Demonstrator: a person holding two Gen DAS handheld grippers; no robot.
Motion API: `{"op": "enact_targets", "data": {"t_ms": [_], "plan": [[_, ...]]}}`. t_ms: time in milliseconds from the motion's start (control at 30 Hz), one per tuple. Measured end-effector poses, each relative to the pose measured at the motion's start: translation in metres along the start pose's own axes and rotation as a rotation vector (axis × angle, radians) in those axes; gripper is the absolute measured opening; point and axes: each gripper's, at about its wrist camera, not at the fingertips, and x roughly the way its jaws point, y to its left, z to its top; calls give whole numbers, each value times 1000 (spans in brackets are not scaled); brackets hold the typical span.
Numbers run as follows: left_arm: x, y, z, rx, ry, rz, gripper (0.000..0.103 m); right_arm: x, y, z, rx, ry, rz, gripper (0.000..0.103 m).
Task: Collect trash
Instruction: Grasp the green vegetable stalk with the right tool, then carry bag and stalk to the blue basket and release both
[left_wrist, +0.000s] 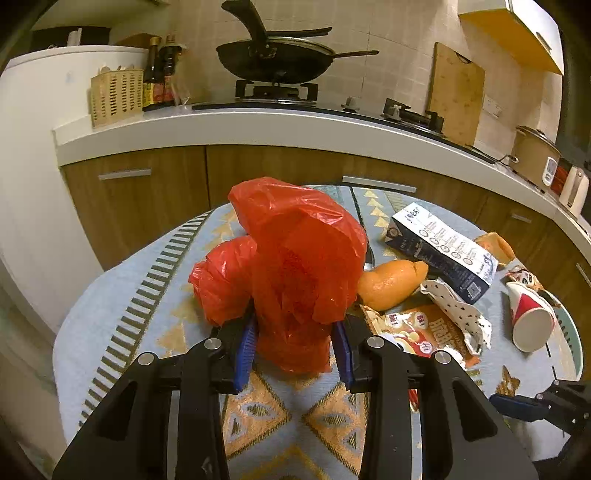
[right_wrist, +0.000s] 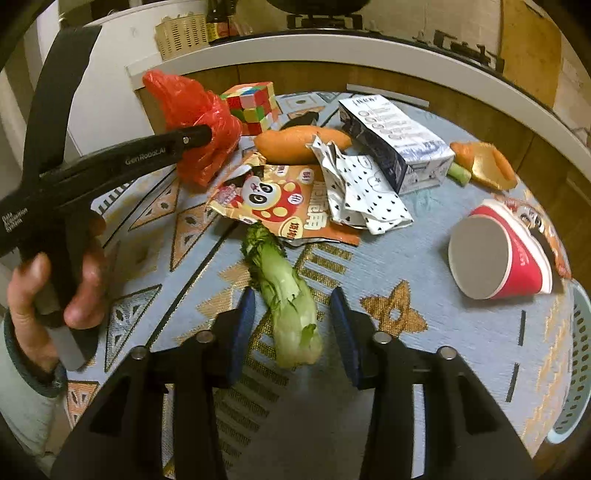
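Left tool (left_wrist: 293, 345) pinching one red plastic bag (left_wrist: 295, 258); right tool (right_wrist: 293, 314) spread around one bok choy stalk (right_wrist: 284, 295), near two wrappers (right_wrist: 280, 199).

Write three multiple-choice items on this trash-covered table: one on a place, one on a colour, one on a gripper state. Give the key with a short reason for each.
1. Where does the green vegetable stalk lie?
A. Inside the paper cup
B. Between the open fingers of the right gripper
C. On top of the milk carton

2. What colour is the plastic bag?
A. Red
B. Blue
C. White

3. How does the left gripper stand?
A. Wide open, away from everything
B. Shut on the sweet potato
C. Its blue fingers flank the bag on both sides

Key: 1 B, the stalk lies on the cloth between the two blue pads. 2 A, the bag is bright red in both views. 3 C, a blue finger shows on each side of the bag's lower part.
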Motion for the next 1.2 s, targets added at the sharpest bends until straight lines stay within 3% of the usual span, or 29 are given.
{"op": "enact_targets", "data": {"t_ms": [33,300,533,867,1200], "plan": [[-6,-1,-1,4,-5,-11,34,-4,2,-1,-18,-10,-1,22],[-65,-19,-2,47,-75,-216,34,-50,-11,-11,21,-124,-26,21],[-96,-72,9,145,-129,-299,34,-102,-56,-20,123,-231,-106,21],[-109,-196,20,315,-140,-458,34,-166,-150,-52,314,-336,-259,21],[-82,-330,12,473,-79,-576,34,-189,-251,-109,591,-311,-417,21]]}}
